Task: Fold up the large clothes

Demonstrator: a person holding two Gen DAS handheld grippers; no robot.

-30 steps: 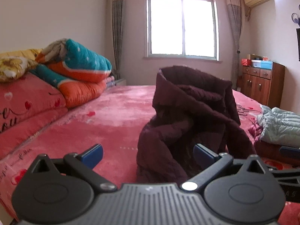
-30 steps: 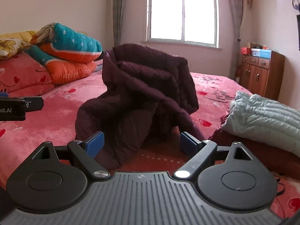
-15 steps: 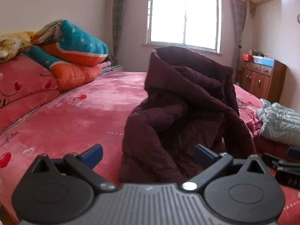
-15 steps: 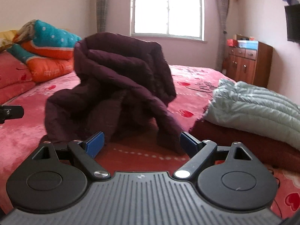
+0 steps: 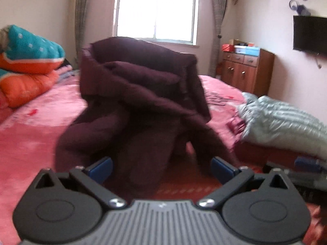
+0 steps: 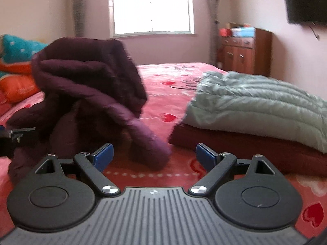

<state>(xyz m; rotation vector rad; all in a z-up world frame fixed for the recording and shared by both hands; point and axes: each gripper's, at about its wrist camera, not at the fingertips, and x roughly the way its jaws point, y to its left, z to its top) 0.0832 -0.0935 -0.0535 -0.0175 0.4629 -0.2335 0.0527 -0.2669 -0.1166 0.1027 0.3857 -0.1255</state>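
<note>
Bed (image 5: 36,134): pink-red cover with heart prints, spread below me.
Quilts (image 5: 30,65): teal and orange, stacked at my far left.
Window (image 5: 155,10): bright, curtained either side.
Cabinet (image 5: 248,71): brown wood, boxes on top.
Television (image 5: 309,33): black, wall-mounted on my right.

A dark maroon quilted coat (image 5: 141,102) is seen on a pink bed (image 5: 30,134) printed with red hearts. A pale green-grey ribbed puffer jacket (image 6: 263,104) is laid over a dark red garment (image 6: 235,143). Teal white-dotted and orange bedding (image 5: 26,61) is piled behind. Blue pads (image 6: 103,156) are carried by black tongs (image 6: 154,156).
</note>
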